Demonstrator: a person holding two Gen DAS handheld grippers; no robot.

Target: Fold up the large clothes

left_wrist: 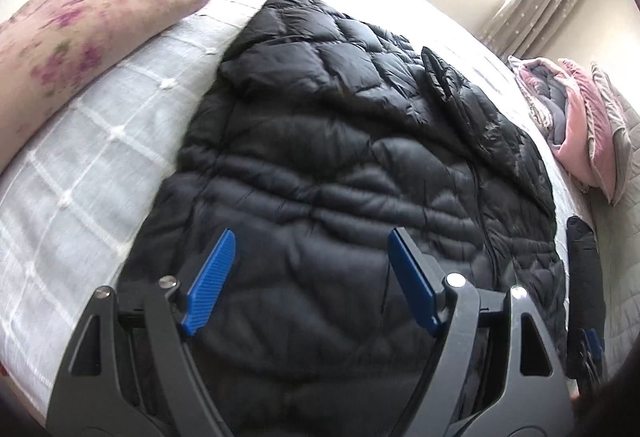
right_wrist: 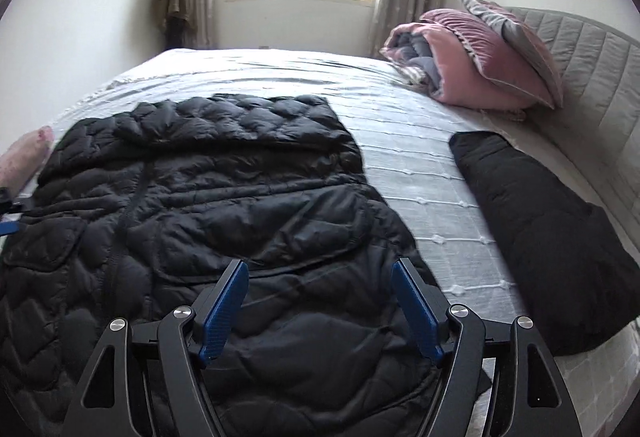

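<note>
Jacket (right_wrist: pixel 192 197) flat on bedspread (right_wrist: pixel 420 173)

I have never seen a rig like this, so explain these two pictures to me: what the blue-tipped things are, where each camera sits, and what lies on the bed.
There is no robot. A person holds one two-finger tool in each hand, and each carries a wide-angle camera looking along its fingers. One picture is from the left tool, the other from the right tool. The blue parts are their finger pads. Both tools are open and hold nothing. They hover over a black quilted jacket spread on the bed. Beside it lies a folded black garment. By the headboard sit a rolled pink blanket and a grey pillow. A floral pillow lies opposite.
</note>
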